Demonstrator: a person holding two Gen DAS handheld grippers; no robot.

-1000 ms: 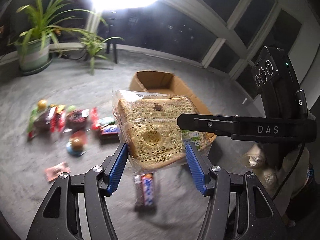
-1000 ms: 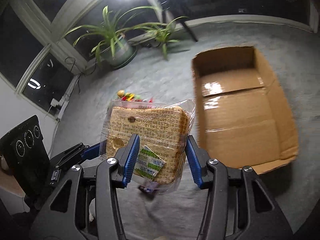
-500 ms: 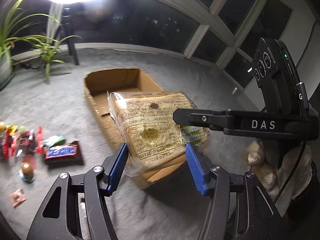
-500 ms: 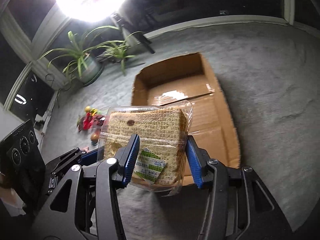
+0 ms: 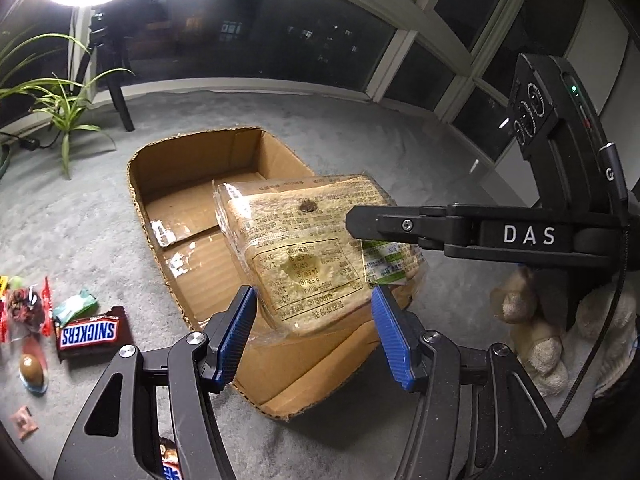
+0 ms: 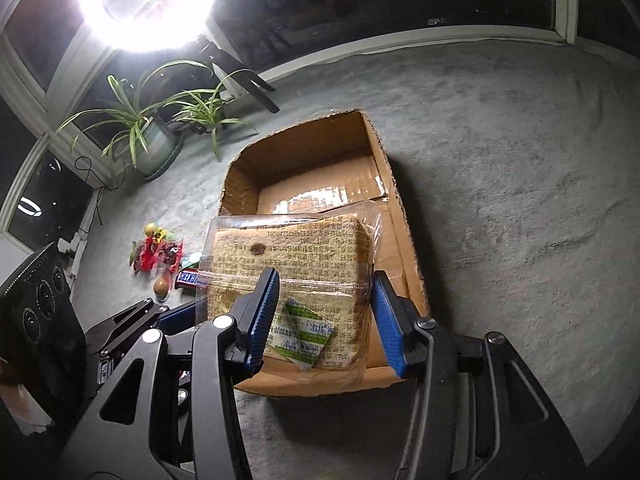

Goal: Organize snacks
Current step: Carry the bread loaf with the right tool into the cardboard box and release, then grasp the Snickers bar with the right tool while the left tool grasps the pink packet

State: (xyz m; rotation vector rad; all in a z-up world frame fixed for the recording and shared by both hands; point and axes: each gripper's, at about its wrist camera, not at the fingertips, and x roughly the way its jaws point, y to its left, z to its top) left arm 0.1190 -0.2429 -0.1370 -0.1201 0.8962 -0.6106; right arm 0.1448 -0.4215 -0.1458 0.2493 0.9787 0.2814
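A clear bag of sliced bread (image 5: 304, 248) with a green label hangs in the air over the near half of an open cardboard box (image 5: 200, 152). My left gripper (image 5: 312, 304) is shut on the bag's near end, blue pads against its two sides. My right gripper (image 6: 324, 300) is shut on the same bread bag (image 6: 288, 256) from the other side; its black arm marked DAS (image 5: 520, 236) crosses the left wrist view. The box (image 6: 304, 152) holds nothing. Loose snacks lie on the carpet left of it, among them a Snickers bar (image 5: 90, 332).
The floor is grey carpet. Left of the box lie a snack pile (image 6: 158, 252), an egg-shaped sweet (image 5: 31, 368) and a small packet (image 5: 24, 422). Potted plants (image 6: 148, 140) and a ring light on a tripod (image 5: 112, 72) stand by the windows. A gloved hand (image 5: 540, 328) holds the right gripper.
Both grippers have carried the bread bag sideways from above the loose snacks to above the box. The snacks have slid towards the left edge of both views. The grip is unchanged.
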